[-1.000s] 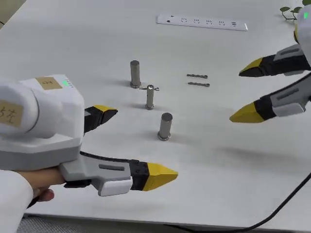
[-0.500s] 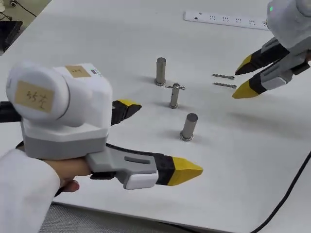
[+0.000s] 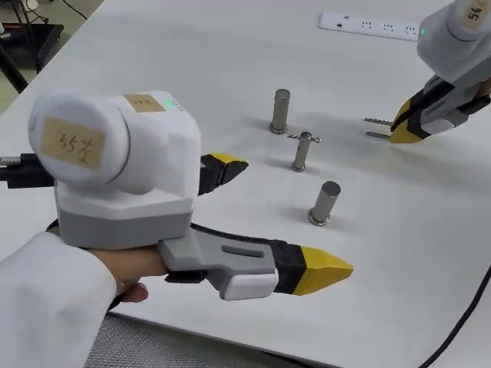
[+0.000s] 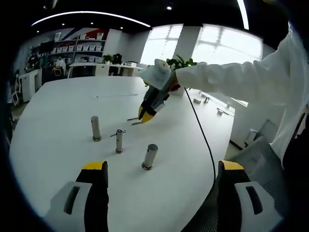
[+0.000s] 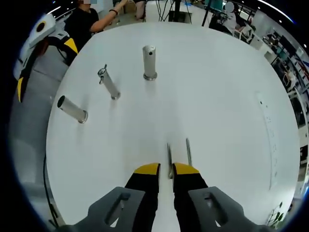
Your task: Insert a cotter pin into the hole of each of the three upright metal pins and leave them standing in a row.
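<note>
Two claws hang over the white worktop (image 3: 153, 46). The left claw (image 3: 280, 218) sits low at the left of the head view, held in a hand (image 3: 134, 270) with a white sleeve. Its jaws are spread wide with nothing between them, and in its own view the three upright metal pins (image 4: 119, 141) stand ahead of the gap, well apart from it. The pins make a slanted row near the middle of the worktop. The far pin (image 3: 281, 111) and the near pin (image 3: 325, 203) are bare-topped, and the middle pin (image 3: 302, 156) has a cotter pin (image 3: 304, 138) through its top. Right of the row, two loose cotter pins (image 3: 376, 121) lie flat, side by side. The right claw (image 3: 400, 132) is down at their right ends, near the worktop. In the right gripper view its jaws are drawn close with a slim gap. One loose pin's end lies in that gap and the other lies just beside the right jaw. Whether the jaws press on the pin I cannot tell. A power strip (image 3: 368, 24) lies at the far edge.
</note>
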A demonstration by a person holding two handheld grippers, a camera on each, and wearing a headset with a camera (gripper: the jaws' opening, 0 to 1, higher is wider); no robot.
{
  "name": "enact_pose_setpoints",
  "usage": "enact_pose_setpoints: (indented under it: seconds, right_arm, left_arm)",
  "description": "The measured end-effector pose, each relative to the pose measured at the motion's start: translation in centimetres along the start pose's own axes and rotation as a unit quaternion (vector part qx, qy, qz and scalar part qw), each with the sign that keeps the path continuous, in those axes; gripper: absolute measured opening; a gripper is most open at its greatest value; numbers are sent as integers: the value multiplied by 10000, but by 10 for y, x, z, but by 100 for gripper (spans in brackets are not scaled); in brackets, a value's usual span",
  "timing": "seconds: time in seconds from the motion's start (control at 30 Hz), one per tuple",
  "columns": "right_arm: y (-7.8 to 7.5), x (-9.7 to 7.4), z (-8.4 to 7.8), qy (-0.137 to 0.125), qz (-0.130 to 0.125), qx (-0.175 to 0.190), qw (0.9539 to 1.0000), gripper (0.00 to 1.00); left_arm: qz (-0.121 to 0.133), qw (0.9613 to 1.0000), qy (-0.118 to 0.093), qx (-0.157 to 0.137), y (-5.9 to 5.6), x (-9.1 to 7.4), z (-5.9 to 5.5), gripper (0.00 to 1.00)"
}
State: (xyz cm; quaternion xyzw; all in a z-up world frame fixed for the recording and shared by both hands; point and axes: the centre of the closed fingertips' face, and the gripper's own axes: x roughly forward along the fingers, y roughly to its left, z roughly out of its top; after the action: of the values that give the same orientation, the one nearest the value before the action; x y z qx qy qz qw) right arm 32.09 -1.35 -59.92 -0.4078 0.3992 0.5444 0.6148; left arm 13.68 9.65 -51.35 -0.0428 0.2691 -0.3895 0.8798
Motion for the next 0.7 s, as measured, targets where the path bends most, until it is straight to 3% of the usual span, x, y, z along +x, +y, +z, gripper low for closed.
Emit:
enact_pose_setpoints:
  seconds: [0.17,0.4,0.7]
  right_arm:
    - [-10,8,-5,177,-102,-39,9998,2]
    - [-8,14,-14,423,26,-120,9990,0]
    - [-11,13,-11,506,-64,-32,9987,0]
  left_arm:
    - [162,9999,12,-58,8,-4,-2,95]
    - [207,9997,-40,-77,10,-7,0,94]
    - [167,9999,16,-7,9,-6,-2,91]
